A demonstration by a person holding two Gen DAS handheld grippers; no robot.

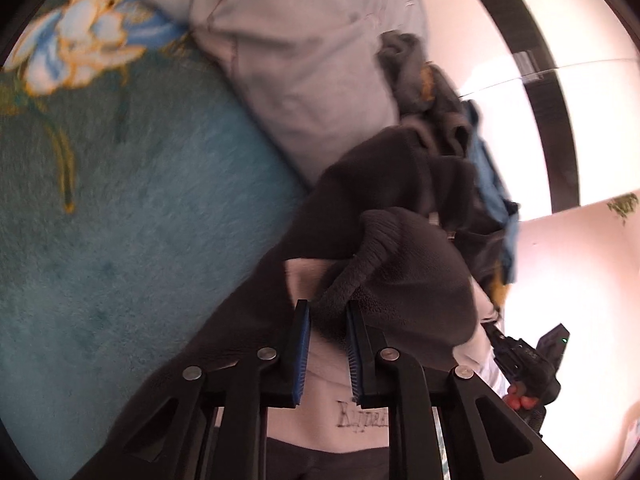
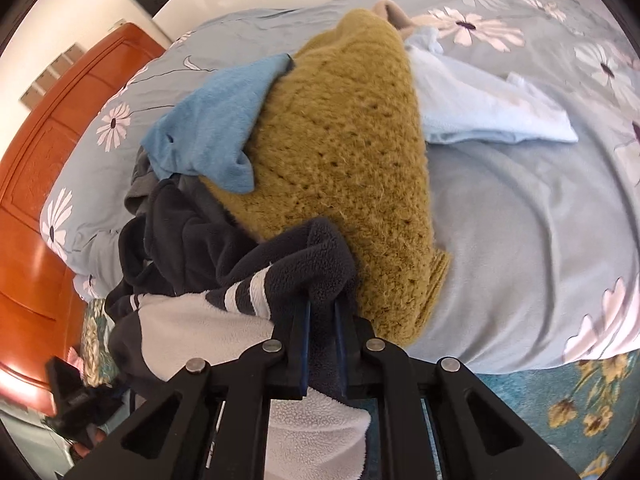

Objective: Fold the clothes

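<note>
Your right gripper is pinching a fold of the dark navy fleece garment, its jaws pressed close on the pile. Your left gripper is clamped on a ribbed cuff of that same fleece, the blue pads squeezing the fabric.

Only the right wrist view shows the bed with its pale blue flowered cover. On it, just beyond the fleece, lies a mustard knitted sweater, with a blue towelling piece draped against its left side and a pale blue garment on its right. An orange wooden headboard stands to the left of the bed.

Only the left wrist view shows the teal carpet with a flower pattern spread left of the fleece, a light grey garment above it, and your other gripper's black body low at the right.

The fleece hangs bunched between both grippers at the bed's near edge: dark, with pale grey panels and white stripes.
</note>
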